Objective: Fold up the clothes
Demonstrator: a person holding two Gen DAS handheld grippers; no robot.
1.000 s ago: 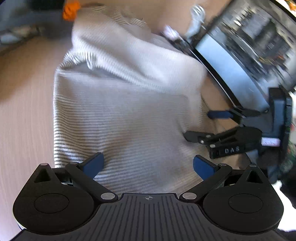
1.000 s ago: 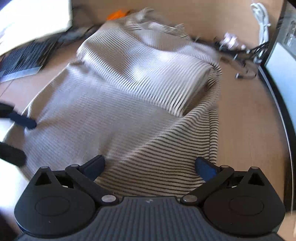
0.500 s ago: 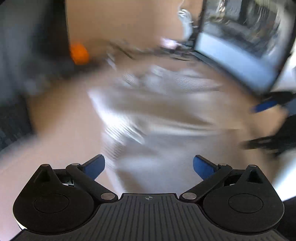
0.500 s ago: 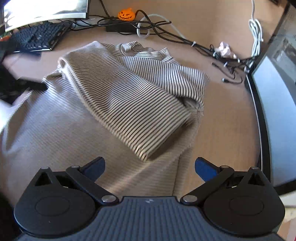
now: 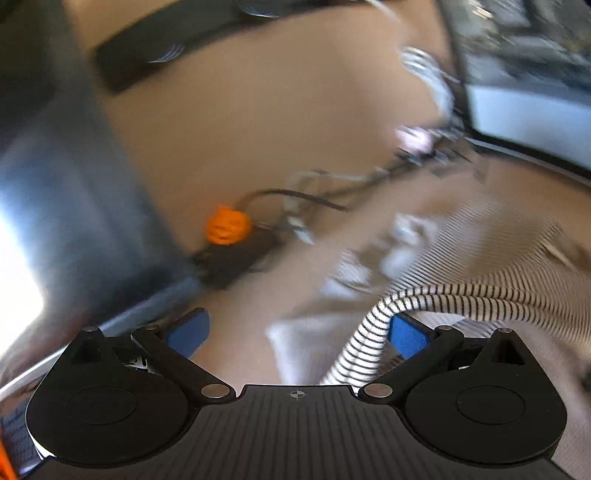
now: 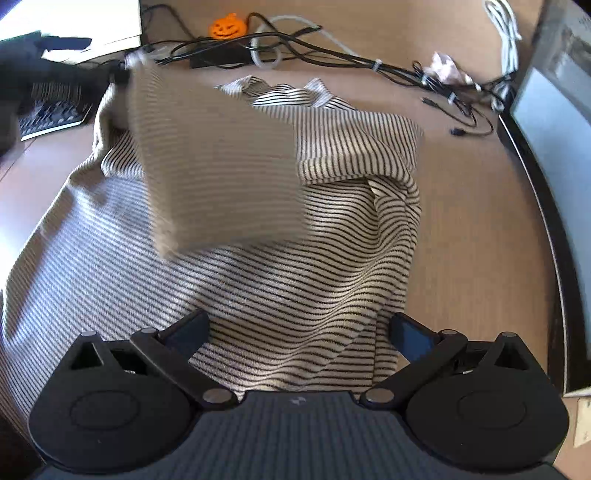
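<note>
Lifted since before, striped shirt flap, left gripper and right gripper jaws apart.

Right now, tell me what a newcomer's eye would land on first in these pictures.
First, the striped shirt spread over most of the wooden desk, with one blurred flap lifted in mid-air above its upper left part. Next, the small orange pumpkin figure at the far edge among a tangle of black cables. In the left wrist view, a fold of the striped cloth lies against the inner face of the right finger of the open left gripper.
</note>
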